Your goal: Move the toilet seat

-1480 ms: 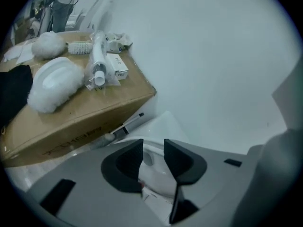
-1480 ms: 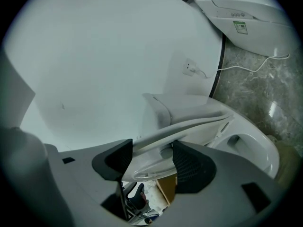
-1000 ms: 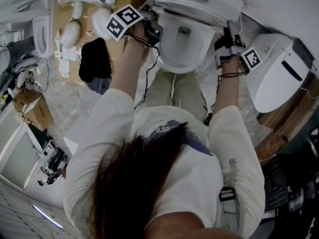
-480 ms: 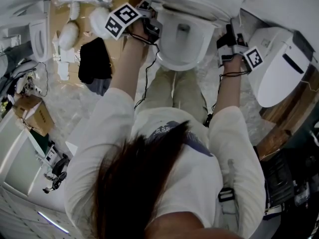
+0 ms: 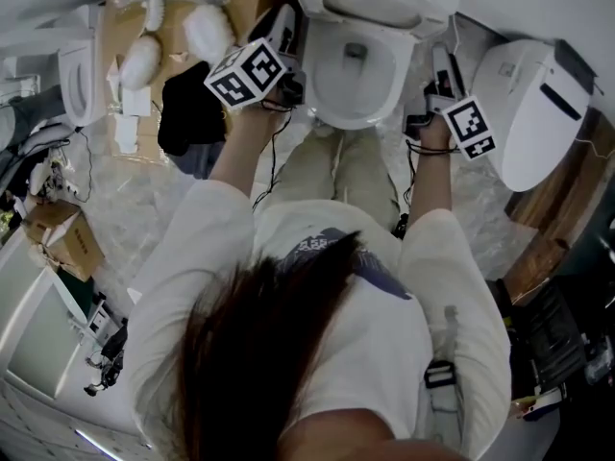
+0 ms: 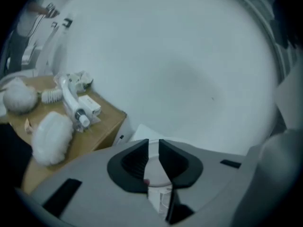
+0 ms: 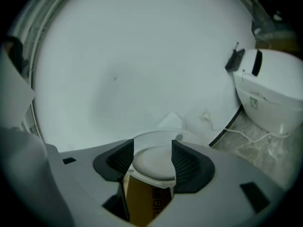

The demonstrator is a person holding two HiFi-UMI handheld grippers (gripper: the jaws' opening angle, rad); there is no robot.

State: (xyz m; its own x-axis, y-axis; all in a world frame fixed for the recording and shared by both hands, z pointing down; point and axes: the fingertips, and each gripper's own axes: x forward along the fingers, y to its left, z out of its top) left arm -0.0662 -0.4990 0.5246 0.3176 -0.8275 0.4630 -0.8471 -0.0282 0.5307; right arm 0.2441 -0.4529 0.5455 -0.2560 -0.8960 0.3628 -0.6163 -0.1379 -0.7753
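Toilet seat (image 5: 377, 6): tipped up at the back edge of the bowl (image 5: 352, 123), on the wall side. The bowl lies open beneath it.

Left gripper (image 6: 154, 148): the jaws have just been closing and now stand a narrow slit apart. We see only a sliver of white through the slit, and nothing pinched between the pads. In the head view it hangs off the bowl's left edge, clear of the rim, with the left marker cube (image 5: 246, 73) turned up toward us.

Right gripper (image 7: 152, 150): the jaws have just been closing a little and now stand wide apart. A white rounded shape with something tan under it shows in the gap. We cannot tell what it is, and the pads do not appear to press on it. In the head view it hangs off the bowl's right edge, not touching, with the right marker cube (image 5: 471, 125) just below it.

Surroundings: a second toilet (image 5: 527, 113) stands on the floor to the right of the first. To the left is a wooden board (image 6: 102, 119) carrying a white brush (image 6: 71, 100) and a fluffy white pad (image 6: 52, 136) near its front edge. A black cloth (image 5: 187, 113) lies at the board's near corner.
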